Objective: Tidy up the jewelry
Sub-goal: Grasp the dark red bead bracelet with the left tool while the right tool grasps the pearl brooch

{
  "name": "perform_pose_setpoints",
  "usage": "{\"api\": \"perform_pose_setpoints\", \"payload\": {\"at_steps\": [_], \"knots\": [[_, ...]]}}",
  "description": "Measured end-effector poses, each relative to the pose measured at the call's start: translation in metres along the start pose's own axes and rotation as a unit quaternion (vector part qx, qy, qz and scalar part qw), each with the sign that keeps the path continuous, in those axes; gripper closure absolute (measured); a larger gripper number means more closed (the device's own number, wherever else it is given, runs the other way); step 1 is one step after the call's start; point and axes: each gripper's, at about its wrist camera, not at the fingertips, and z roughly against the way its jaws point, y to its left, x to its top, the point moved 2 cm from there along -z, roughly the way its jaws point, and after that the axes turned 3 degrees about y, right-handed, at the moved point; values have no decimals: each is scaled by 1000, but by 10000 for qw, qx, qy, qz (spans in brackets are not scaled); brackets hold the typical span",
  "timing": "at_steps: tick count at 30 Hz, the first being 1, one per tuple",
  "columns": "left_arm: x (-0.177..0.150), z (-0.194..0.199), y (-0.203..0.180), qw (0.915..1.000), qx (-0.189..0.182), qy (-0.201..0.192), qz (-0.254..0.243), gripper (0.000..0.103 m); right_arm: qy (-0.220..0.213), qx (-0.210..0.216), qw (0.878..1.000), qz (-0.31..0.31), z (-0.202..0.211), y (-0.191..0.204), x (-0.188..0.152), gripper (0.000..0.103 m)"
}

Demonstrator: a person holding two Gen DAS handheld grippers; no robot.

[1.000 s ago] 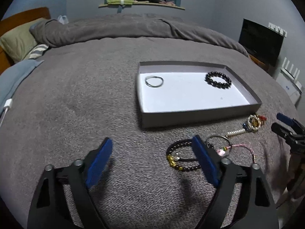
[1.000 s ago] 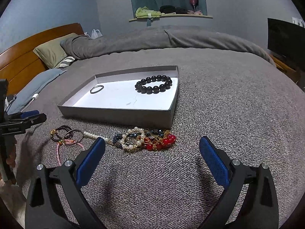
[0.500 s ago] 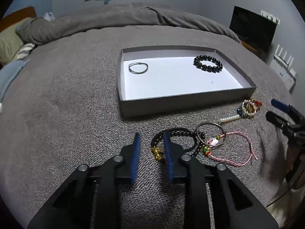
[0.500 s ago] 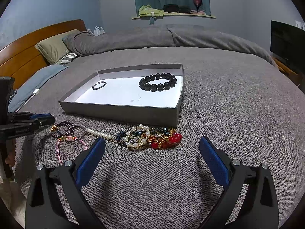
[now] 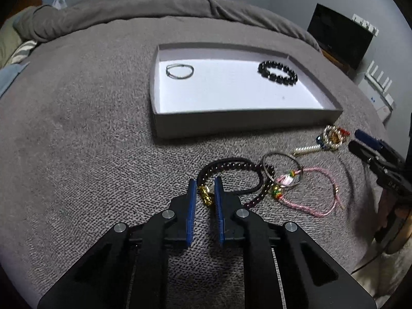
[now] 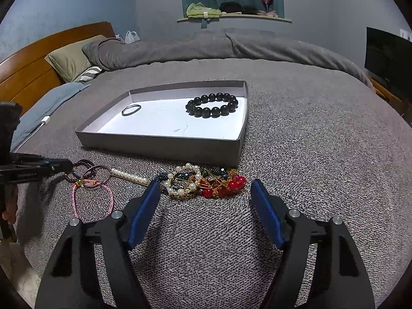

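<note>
A dark bead bracelet [image 5: 239, 166] with a gold charm [image 5: 205, 196] lies on the grey blanket. My left gripper [image 5: 205, 182] points down at it, its jaws closing, and the charm fills the narrow gap between the blue pads. A silver bangle [image 5: 264, 166] and a pink cord bracelet [image 5: 319, 215] overlap it on the right. My right gripper [image 6: 204, 186] hovers low with its jaws closing but still wide. A tangle of pearl and red bead jewellery [image 6: 185, 182] lies just ahead between its tips, untouched.
A shallow grey tray [image 5: 244, 118] beyond the loose pieces holds a black bead bracelet [image 5: 277, 79] and a thin ring bracelet [image 5: 167, 71]. The left gripper [image 6: 38, 168] shows at the right wrist view's left edge. Pillows and a headboard [image 6: 31, 77] lie far left.
The left jaws have come together from wide apart to a narrow gap around the gold charm, and the gripper tipped down toward it. The right jaws have narrowed somewhat.
</note>
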Motion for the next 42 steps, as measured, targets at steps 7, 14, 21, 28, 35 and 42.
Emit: {"api": "perform_pose_setpoints", "payload": {"at_steps": [7, 14, 21, 28, 35, 42], "knots": [[1, 1, 1, 9999, 104, -65, 41, 96, -15, 15, 10000, 10, 2, 1, 0, 31], [4, 15, 10, 9993, -28, -280, 233, 96, -17, 7, 10000, 1, 2, 1, 0, 31], [8, 31, 12, 9972, -16, -665, 328, 97, 4, 23, 10000, 4, 1, 1, -1, 31], [11, 34, 23, 9954, 189, -790, 505, 97, -11, 63, 9997, 219, 0, 12, -2, 34], [12, 30, 24, 9954, 271, -751, 524, 97, -29, 79, 9987, 496, -8, 23, 0, 50], [11, 28, 22, 9959, 236, -723, 496, 97, 12, 72, 9992, 401, -9, 20, 2, 55]]}}
